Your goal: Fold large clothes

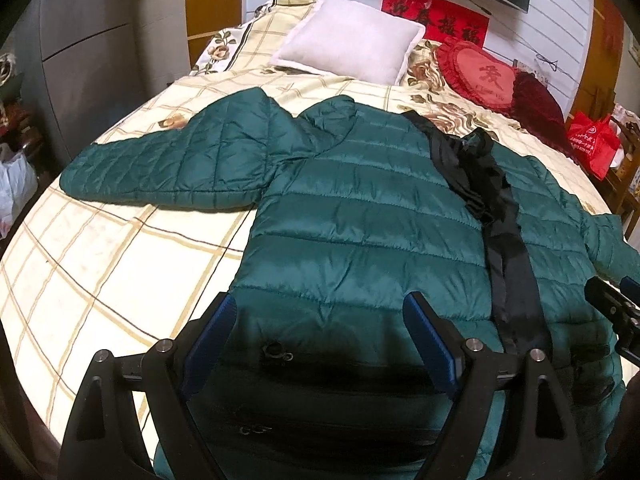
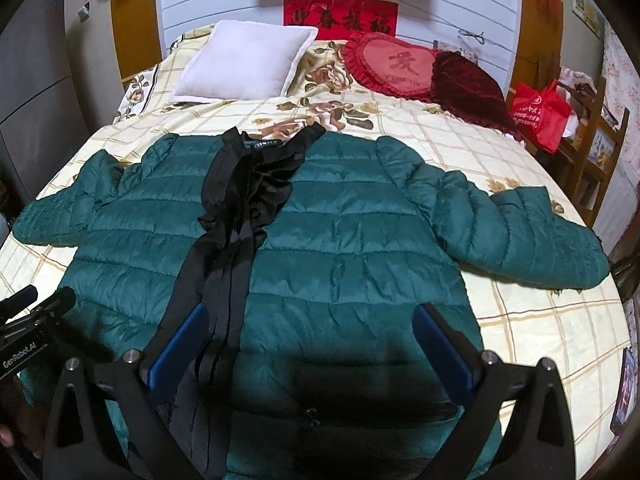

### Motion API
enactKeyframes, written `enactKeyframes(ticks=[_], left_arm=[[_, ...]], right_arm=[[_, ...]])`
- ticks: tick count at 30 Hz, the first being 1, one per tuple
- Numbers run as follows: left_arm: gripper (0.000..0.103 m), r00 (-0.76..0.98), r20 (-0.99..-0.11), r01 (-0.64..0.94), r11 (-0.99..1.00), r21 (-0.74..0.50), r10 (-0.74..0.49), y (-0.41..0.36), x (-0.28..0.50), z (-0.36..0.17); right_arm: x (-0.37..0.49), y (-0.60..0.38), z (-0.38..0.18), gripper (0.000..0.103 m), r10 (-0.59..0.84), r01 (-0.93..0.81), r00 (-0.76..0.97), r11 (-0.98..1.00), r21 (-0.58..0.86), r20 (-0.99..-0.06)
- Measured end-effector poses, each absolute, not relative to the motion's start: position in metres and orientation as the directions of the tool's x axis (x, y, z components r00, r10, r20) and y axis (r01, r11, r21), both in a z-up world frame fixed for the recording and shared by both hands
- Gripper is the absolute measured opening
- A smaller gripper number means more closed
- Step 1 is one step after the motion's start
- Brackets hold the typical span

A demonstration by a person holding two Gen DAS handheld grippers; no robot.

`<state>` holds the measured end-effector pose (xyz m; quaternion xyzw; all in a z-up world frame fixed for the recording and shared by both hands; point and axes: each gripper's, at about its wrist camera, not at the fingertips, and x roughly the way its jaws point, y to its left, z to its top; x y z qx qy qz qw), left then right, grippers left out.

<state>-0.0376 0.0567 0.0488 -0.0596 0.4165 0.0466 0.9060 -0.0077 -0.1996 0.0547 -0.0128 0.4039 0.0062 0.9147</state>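
A dark green quilted jacket lies flat on the bed with both sleeves spread out to the sides. A black lining strip runs down its front from the collar to the hem. My left gripper is open just above the left half of the hem, with nothing pinched between the blue pads. In the right wrist view the jacket fills the middle, with the black strip left of centre. My right gripper is open over the right half of the hem, its left finger over the strip.
The bed has a cream checked cover with flowers. A white pillow, a red heart cushion and a dark red cushion lie at the head. A red bag sits on shelves at the right, and a grey wardrobe stands at the left.
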Motion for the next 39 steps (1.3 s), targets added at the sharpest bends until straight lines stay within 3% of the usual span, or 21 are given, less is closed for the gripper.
enactKeyframes(ticks=[39], left_arm=[[0.056,0.655,-0.755,-0.125,0.989,-0.078,0.024,0.072,-0.030,0.047]], right_arm=[[0.011,-0.183,0.041,0.103,-0.039,0.003,0.651,0.999,-0.048,-0.758]])
